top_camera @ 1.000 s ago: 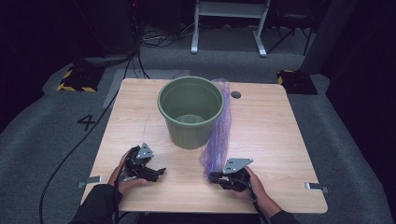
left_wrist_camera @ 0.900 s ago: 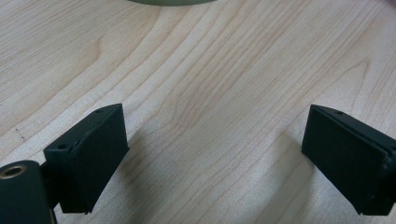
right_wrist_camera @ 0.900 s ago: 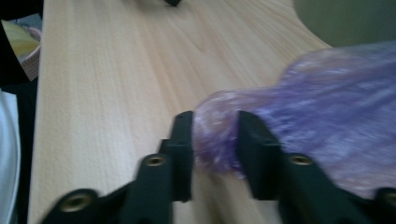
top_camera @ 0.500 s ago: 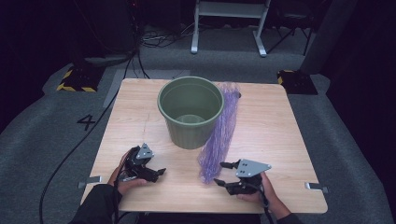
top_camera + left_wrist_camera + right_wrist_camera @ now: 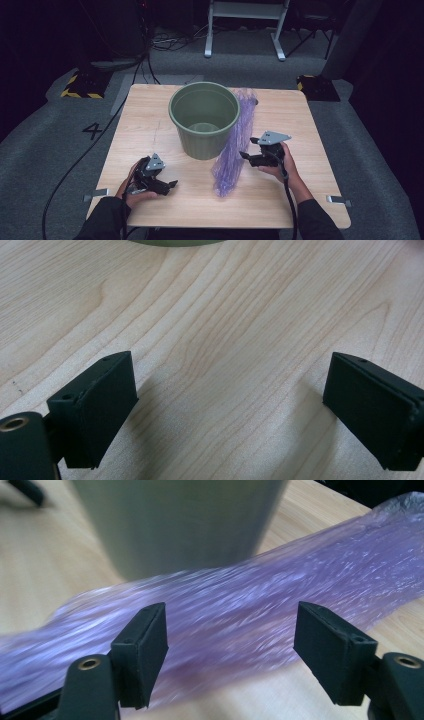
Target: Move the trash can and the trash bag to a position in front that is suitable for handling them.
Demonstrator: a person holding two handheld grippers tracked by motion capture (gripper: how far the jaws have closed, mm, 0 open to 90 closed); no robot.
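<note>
Since the earlier pictures the right gripper [image 5: 246, 156] has let go of the purple plastic bag [image 5: 235, 145] and moved away from the near edge of the table [image 5: 150, 115], up alongside the bag's right flank. Its jaws have just been opening; they now stand wide apart with nothing pinched between them, and in the right gripper view the bag [image 5: 240, 615] stretches across beyond the two black jaws, not pressed by either. The bag itself has slumped: a second ago its lower end was drawn toward the right gripper, and now it lies loose as a long crumpled strip, its far end leaning against the right side of the green bucket [image 5: 204, 119] and its near end spread flat on the wood.

The left gripper [image 5: 170, 185] has stayed where it was, near the front left of the table, with its jaws wide open over bare wood; the left gripper view shows nothing between them and just the bucket's base [image 5: 170, 242] at the top.

The bucket stands upright around the middle of the table, toward the far edge, and the bag touches it. Bare wood lies open to the left of the bucket, along the whole near edge between the two hands, and to the right of the right hand out to the table's right edge.
</note>
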